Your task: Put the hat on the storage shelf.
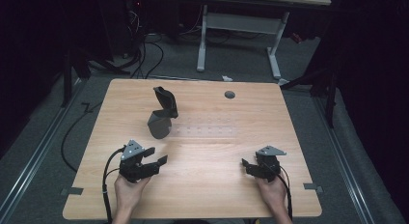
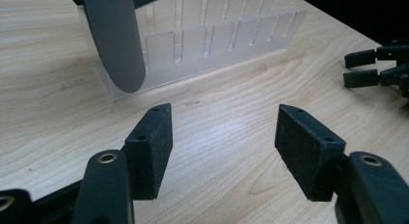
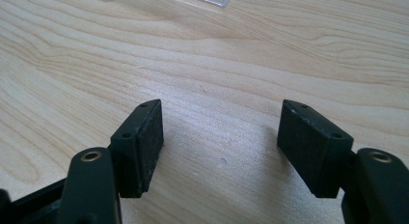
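Both claws sit low over the counter [image 1: 202, 175], empty. The left claw [image 1: 155, 160] has its jaws spread wide with nothing between them, aimed toward the clear slotted rack [image 2: 212, 50]. The right claw [image 1: 247, 165] is parted too, bare wood between its pads. Two dark grey plates [image 1: 163, 114] stand in the rack's left end, leaning, well ahead of the left claw. The risk I'd call: that rack is light and see-through, hard to judge, so a careless nudge on a plate could slide or tip it. The path looks open; a grey grommet [image 1: 229, 94] sits far back, out of the way.
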`<act>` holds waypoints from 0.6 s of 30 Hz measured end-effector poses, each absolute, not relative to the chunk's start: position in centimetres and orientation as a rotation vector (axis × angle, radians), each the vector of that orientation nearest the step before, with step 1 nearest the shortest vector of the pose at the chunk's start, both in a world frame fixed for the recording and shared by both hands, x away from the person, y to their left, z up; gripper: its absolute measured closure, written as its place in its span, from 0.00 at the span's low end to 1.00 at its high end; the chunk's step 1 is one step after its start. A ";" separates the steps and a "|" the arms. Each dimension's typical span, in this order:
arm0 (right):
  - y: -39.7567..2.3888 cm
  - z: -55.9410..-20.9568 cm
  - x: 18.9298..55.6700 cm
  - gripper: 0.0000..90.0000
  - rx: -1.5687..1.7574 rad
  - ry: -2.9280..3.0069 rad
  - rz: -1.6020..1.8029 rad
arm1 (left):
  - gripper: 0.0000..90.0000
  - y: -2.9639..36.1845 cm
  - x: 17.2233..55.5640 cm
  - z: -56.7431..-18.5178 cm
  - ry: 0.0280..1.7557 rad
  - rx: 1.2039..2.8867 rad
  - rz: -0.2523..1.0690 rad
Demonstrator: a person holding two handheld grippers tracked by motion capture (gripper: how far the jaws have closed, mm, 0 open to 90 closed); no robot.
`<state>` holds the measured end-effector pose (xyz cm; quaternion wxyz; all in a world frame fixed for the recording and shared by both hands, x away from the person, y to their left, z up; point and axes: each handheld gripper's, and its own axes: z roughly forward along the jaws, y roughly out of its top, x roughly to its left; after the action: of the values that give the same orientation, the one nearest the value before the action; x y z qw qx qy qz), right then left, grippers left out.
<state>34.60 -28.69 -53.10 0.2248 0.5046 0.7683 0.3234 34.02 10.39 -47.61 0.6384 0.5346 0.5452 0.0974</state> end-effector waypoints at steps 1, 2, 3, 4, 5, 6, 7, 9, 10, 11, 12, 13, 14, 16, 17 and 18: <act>-28.7 -53.1 34.6 0.37 1.393 2.119 0.892 | 0.43 10.3 34.0 -47.7 1.246 1.220 0.217; -28.7 -53.1 34.6 0.37 1.393 2.119 0.892 | 0.43 10.3 34.0 -47.8 1.244 1.224 0.213; -28.7 -53.1 34.6 0.37 1.393 2.119 0.892 | 0.43 10.1 34.0 -47.9 1.247 1.229 0.209; -28.7 -53.1 34.6 0.37 1.393 2.119 0.893 | 0.43 10.1 34.0 -48.0 1.247 1.229 0.209; -28.7 -53.1 34.6 0.37 1.393 2.119 0.892 | 0.43 10.0 33.9 -48.1 1.245 1.235 0.210; -28.7 -53.1 34.6 0.37 1.393 2.119 0.892 | 0.43 9.9 33.9 -48.2 1.245 1.238 0.211; -28.7 -53.1 34.6 0.37 1.393 2.119 0.893 | 0.43 9.8 33.9 -48.4 1.246 1.241 0.209; -28.7 -53.1 34.6 0.37 1.393 2.119 0.892 | 0.43 9.6 34.0 -48.6 1.254 1.245 0.200; -28.7 -53.1 34.6 0.37 1.393 2.119 0.892 | 0.43 9.5 34.0 -48.8 1.253 1.253 0.201; -28.7 -53.1 34.6 0.37 1.393 2.119 0.892 | 0.43 9.3 34.0 -48.9 1.256 1.253 0.199; -28.7 -53.1 34.6 0.37 1.393 2.119 0.892 | 0.43 9.3 34.0 -49.0 1.255 1.258 0.199; -28.7 -53.1 34.6 0.37 1.393 2.119 0.892 | 0.43 9.2 34.0 -49.1 1.255 1.262 0.199; -28.7 -53.1 34.6 0.37 1.393 2.119 0.892 | 0.43 9.1 34.1 -49.2 1.257 1.261 0.196; -28.7 -53.1 34.6 0.37 1.393 2.119 0.892 | 0.43 9.0 34.1 -49.4 1.260 1.262 0.192; -28.7 -53.1 34.6 0.37 1.393 2.119 0.892 | 0.43 8.9 34.2 -49.5 1.265 1.258 0.190; -28.7 -53.1 34.6 0.37 1.393 2.119 0.892 | 0.43 8.9 34.2 -49.7 1.263 1.266 0.191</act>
<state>34.59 -28.68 -53.10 0.2247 0.5050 0.7680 0.3234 34.20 8.88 -49.65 0.6221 0.5512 0.5498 0.0831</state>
